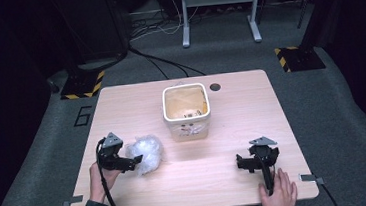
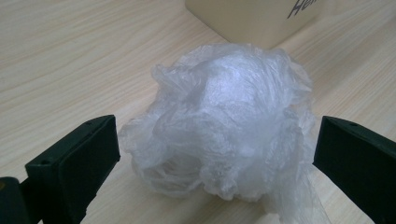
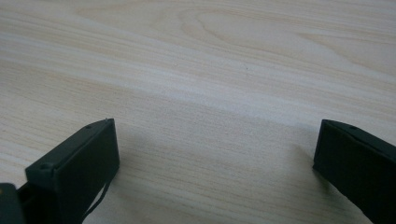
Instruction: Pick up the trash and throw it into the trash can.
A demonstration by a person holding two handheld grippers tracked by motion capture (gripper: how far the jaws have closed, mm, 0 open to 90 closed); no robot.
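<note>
A crumpled ball of clear plastic film point(image 1: 145, 154) lies on the wooden table point(image 1: 223, 129), left of centre. My left gripper point(image 1: 135, 162) is open right at it, and in the left gripper view the plastic ball point(image 2: 224, 130) sits between the two spread jaws without being squeezed. A cream square bucket point(image 1: 185, 111) stands upright behind the ball, open at the top with some bits inside. My right gripper point(image 1: 243, 162) rests near the front right of the table, open, with bare wood point(image 3: 210, 116) between its jaws.
A dark round hole point(image 1: 214, 86) marks the table's far edge beside the bucket. The bucket's wall point(image 2: 261, 18) rises just beyond the plastic ball. On the floor past the table are cables, a metal stand point(image 1: 218, 9) and black-and-yellow striped bases point(image 1: 84, 84).
</note>
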